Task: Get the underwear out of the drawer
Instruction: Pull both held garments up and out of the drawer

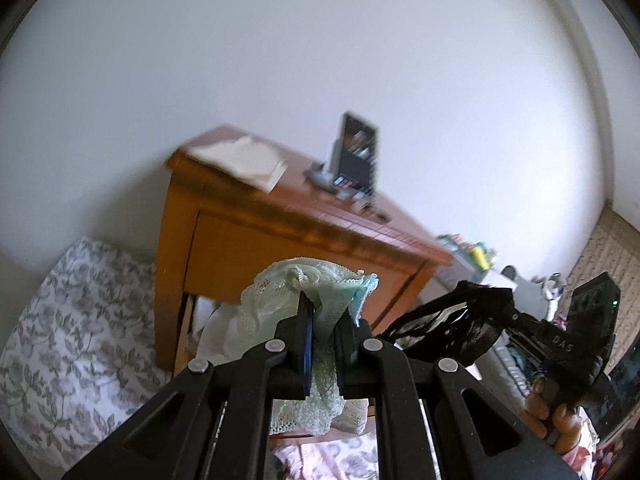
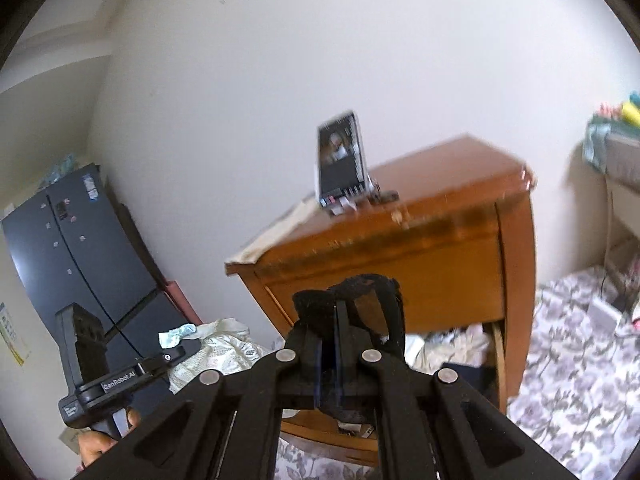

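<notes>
the left gripper (image 1: 325, 320) has its two black fingers (image 1: 305, 332) pressed together on a pale mint lace piece of underwear (image 1: 280, 300). the lace bunches up over the fingertips and trails down between the jaws, hanging loose under the linkage. seen from the right side, that same lace (image 2: 208, 344) shows as a cream and mint bundle at the tip of the left tool, held up in the air.

the right gripper (image 2: 339, 312) is likewise clamped shut, on a black piece of underwear (image 2: 360, 292) that loops over the fingertips, with a band of it falling down the right side of the jaws. from the left wrist view the black fabric (image 1: 452, 320) stretches out from the right tool's tip, and a hand (image 1: 556, 420) grips the handle below it. the other hand (image 2: 100, 440) shows at the bottom of the left tool's handle.

both garments are in the air in front of a wooden nightstand (image 1: 248, 240). its drawer (image 2: 496, 360) stands pulled out beneath them, with more light and dark fabric (image 2: 452, 344) heaped inside. on top of the nightstand a phone (image 2: 340, 160) stands upright on a small stand, beside a folded cream cloth (image 1: 244, 160). a floral bedspread (image 1: 72, 340) lies to either side, and a dark fridge (image 2: 72, 248) stands against the wall.
</notes>
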The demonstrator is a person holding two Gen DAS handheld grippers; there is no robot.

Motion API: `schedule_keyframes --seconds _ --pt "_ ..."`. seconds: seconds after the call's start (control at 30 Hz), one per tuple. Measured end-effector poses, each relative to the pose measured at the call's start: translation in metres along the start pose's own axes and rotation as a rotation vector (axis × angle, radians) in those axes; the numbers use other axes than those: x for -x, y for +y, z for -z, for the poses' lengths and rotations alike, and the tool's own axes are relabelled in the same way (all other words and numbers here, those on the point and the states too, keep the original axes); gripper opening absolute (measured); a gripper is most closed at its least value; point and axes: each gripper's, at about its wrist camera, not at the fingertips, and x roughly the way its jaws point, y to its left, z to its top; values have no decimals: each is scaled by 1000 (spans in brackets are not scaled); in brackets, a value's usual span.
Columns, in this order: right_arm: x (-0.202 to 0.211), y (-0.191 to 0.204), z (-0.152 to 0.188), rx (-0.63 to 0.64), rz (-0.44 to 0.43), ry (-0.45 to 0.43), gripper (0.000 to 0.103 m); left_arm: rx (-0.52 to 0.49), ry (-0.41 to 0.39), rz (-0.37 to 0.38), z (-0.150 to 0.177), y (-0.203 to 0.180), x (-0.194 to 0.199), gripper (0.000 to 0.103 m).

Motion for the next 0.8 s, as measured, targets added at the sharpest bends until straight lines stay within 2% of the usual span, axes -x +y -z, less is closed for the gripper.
schedule_keyframes --seconds 0.17,0.37,0.57,0.8 --pt "32 18 -1 49 -14 -42 4 -38 -56 53 -5 -23 36 9" --pt "63 32 5 60 -3 -44 4 -60 -72 81 -1 -40 59 9" --pt "78 35 20 65 56 -18 4 -31 -28 67 13 -39 63 9" --pt "82 26 40 34 95 32 4 13 71 61 35 -31 50 9"
